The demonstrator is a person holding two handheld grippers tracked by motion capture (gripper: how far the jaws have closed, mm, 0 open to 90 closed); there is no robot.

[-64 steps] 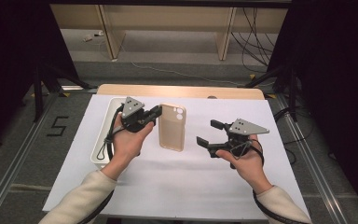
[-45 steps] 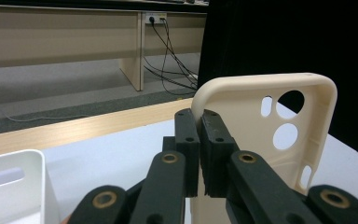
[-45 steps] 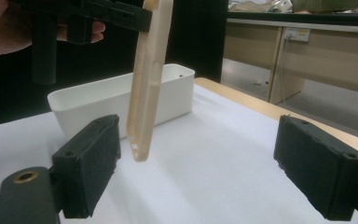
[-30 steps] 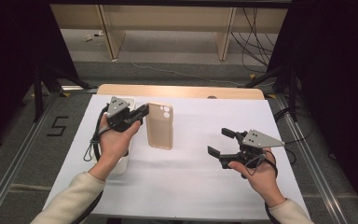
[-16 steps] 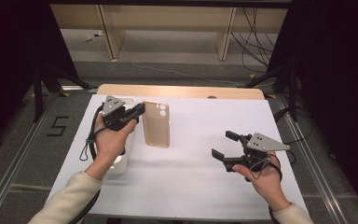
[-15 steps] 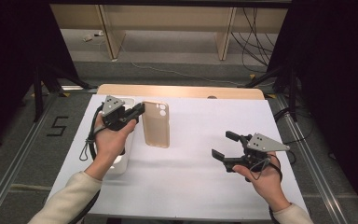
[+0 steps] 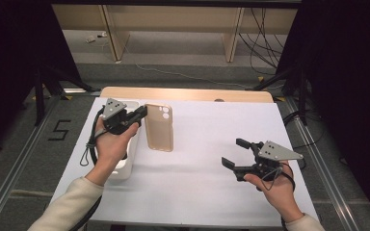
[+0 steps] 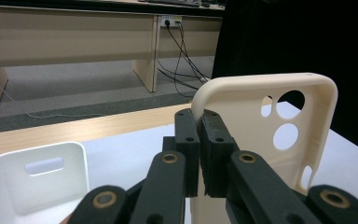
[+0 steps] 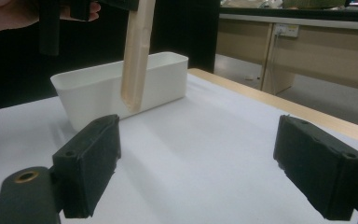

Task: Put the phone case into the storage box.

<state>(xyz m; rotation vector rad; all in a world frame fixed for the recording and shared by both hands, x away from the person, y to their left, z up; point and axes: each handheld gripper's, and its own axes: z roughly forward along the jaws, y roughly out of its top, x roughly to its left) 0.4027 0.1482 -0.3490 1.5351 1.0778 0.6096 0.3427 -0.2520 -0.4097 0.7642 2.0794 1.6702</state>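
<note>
At the bench (image 7: 192,187), my left tool (image 7: 142,111) grips one edge of the phone case (image 7: 159,128), which hangs off the surface just to the right of the tray (image 7: 127,163). The tray sits along the bench's left side, partly under my left hand (image 7: 110,144). My right tool (image 7: 234,153) hovers over the right half of the bench, well apart from the case, its jaws spread with nothing between them. From the right gripper view, the case (image 9: 136,56) hangs in front of the tray (image 9: 121,88). Beyond the bench's far edge lies the floor, with desk legs and cables (image 7: 265,43) behind.
</note>
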